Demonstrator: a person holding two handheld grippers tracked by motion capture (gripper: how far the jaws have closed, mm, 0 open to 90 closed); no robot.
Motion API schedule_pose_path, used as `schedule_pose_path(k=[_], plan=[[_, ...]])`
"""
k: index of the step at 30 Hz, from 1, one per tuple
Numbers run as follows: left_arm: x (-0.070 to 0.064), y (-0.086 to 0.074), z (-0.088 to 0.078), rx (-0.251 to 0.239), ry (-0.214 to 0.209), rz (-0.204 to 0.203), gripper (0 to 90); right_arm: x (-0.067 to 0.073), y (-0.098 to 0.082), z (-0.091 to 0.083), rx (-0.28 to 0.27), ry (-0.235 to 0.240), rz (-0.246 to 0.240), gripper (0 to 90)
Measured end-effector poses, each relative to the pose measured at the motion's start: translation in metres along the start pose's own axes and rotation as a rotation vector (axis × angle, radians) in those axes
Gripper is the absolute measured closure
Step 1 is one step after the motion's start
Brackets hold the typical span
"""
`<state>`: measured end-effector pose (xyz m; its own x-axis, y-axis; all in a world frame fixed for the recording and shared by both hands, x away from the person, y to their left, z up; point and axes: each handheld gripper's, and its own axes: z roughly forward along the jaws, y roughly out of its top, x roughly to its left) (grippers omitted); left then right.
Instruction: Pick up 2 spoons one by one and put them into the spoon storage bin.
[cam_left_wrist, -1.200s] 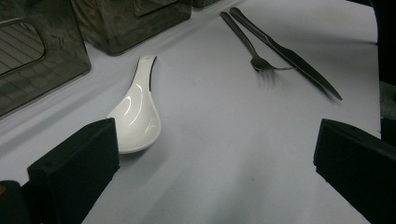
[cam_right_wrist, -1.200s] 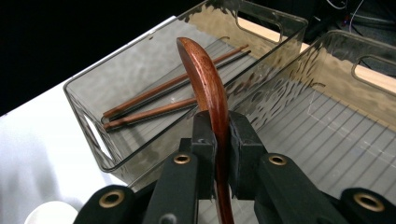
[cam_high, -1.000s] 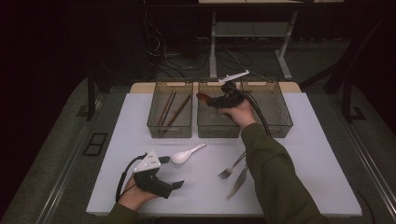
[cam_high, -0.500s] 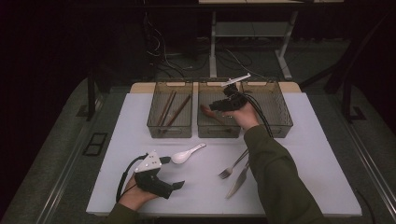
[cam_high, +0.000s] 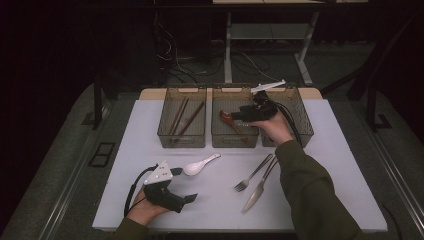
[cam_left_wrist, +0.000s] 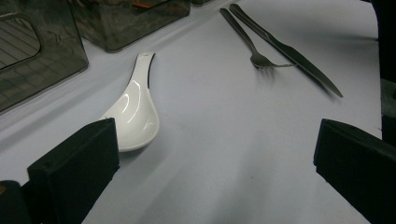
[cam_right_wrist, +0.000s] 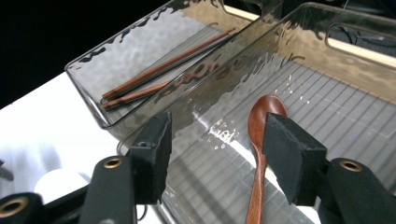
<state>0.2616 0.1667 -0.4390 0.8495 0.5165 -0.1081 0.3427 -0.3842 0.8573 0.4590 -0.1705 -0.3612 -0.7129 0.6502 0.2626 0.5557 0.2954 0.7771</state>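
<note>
Release step: right gripper (cam_right_wrist: 215, 154), jaws just opened and empty above the wooden spoon (cam_right_wrist: 261, 140) in the middle bin (cam_high: 235, 90), should lift straight out, while the left gripper (cam_left_wrist: 210, 158) waits open beside the white spoon (cam_left_wrist: 133, 114).

high view overlooks the table (cam_high: 350, 165); gripper views sit close, sharing the middle bin (cam_high: 216, 131).

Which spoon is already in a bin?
The brown wooden spoon lies in the middle bin; the white spoon is out on the table.
</note>
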Motion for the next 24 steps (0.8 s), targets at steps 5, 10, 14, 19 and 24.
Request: schedule_pose_path(k=[5, 10, 14, 19, 24], plan=[[0.000, 0.000, 0.000, 0.004, 0.009, -0.020, 0.0, 0.005, -0.007, -0.016, -0.028, -0.002, -0.017, 35.6], [0.003, 0.000, -0.003, -0.002, 0.023, -0.046, 0.0, 0.011, -0.017, -0.030, -0.063, -0.006, -0.040, 32.1], [0.002, 0.000, -0.003, -0.001, 0.034, -0.047, 0.0, 0.017, -0.025, -0.040, -0.082, -0.018, -0.051, 29.3], [0.003, 0.000, -0.002, 0.014, 0.028, -0.053, 0.0, 0.025, -0.035, -0.048, -0.086, -0.035, -0.080, 25.9], [0.002, 0.001, -0.002, 0.015, 0.026, -0.048, 0.0, 0.030, -0.048, -0.055, -0.105, -0.051, -0.095, 24.4]])
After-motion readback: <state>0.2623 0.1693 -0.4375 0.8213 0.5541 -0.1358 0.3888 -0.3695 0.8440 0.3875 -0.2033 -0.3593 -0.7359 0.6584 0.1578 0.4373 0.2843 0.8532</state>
